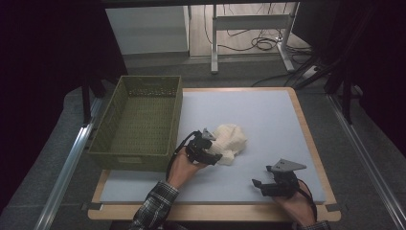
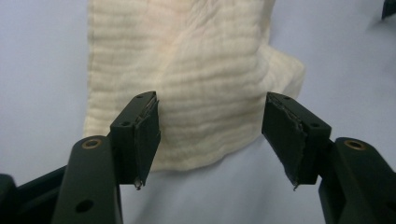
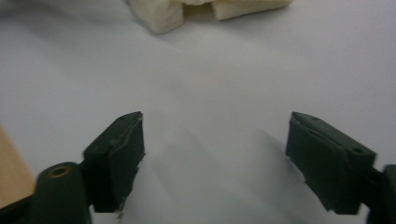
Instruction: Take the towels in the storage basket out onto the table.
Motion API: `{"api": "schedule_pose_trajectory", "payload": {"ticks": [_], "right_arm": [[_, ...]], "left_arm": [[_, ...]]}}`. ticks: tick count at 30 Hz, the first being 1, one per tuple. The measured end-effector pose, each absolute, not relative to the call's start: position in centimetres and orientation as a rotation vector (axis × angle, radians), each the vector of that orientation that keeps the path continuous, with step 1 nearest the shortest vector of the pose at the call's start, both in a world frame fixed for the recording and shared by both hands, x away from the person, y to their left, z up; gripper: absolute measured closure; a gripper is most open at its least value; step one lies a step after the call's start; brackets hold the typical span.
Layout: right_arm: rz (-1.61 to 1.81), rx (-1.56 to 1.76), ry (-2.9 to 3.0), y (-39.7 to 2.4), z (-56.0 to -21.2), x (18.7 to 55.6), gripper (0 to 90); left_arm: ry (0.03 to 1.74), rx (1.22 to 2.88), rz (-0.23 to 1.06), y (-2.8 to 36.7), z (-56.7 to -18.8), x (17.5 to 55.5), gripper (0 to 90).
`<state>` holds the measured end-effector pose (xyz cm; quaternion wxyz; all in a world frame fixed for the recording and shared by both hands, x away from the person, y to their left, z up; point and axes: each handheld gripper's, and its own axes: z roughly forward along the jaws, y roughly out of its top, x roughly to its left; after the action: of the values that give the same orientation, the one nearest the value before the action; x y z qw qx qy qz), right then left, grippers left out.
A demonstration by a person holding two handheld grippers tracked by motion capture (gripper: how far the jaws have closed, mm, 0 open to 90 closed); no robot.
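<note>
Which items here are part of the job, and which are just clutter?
In the job:
- cream cloth, crumpled on the mat
- left tool, open, at the cloth
- green basket, beside the cloth
- right tool, open over bare mat

Just lying about:
- cables on the floor
- table legs behind

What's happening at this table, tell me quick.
A person works a gripper in each hand. The left gripper reaches an open pair of jaws over a crumpled cream cloth on the pale mat, not yet gripping. The right gripper rests open, apart. A green basket sits alongside, nothing in it.
</note>
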<state>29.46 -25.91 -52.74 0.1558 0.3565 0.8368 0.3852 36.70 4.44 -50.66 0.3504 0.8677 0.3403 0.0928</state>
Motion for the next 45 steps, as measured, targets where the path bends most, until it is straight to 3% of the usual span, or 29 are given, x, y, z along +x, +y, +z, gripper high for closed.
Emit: {"api": "schedule_pose_trajectory", "payload": {"ticks": [1,4,7,12,16,20,25,28,29,31,37,45], "right_arm": [[1.105,1.03,2.4,-25.8,-52.4,30.5,31.9],[1.118,1.049,2.415,-25.5,-52.2,31.7,37.0],[1.14,1.049,2.447,-24.2,-52.1,33.6,46.9],[1.128,1.038,2.466,-23.0,-52.3,35.0,55.1],[1.121,1.017,2.475,-21.9,-52.5,36.2,61.6],[1.108,1.002,2.474,-21.2,-52.5,36.9,61.6],[1.072,0.965,2.458,-19.5,-52.9,38.0,52.5],[1.038,0.937,2.44,-18.9,-53.0,38.1,57.8],[1.042,0.956,2.424,-18.6,-53.0,38.2,73.7],[1.044,0.988,2.406,-18.6,-53.0,38.4,85.7],[1.049,1.011,2.399,-19.6,-52.4,38.0,87.6],[1.067,1.045,2.327,-24.0,-49.5,36.5,87.6]], "left_arm": [[0.887,2.242,0.246,4.5,-51.0,36.7,34.1],[0.892,2.247,0.262,4.6,-51.3,36.7,37.3],[0.896,2.292,0.336,4.5,-52.1,37.0,48.8],[0.903,2.265,0.31,5.0,-52.7,37.4,73.2],[0.914,2.258,0.334,5.0,-52.8,37.3,83.1],[0.935,2.246,0.342,5.0,-52.9,37.3,84.8],[0.965,2.19,0.288,5.5,-53.2,37.5,84.2],[0.961,2.196,0.297,5.5,-53.2,37.4,84.1],[0.965,2.191,0.298,5.5,-53.2,37.4,84.0],[0.97,2.172,0.296,5.6,-53.4,37.3,84.1],[0.975,2.143,0.325,5.6,-53.5,37.1,85.7],[0.961,2.111,0.362,5.4,-52.2,37.1,87.0]]}}
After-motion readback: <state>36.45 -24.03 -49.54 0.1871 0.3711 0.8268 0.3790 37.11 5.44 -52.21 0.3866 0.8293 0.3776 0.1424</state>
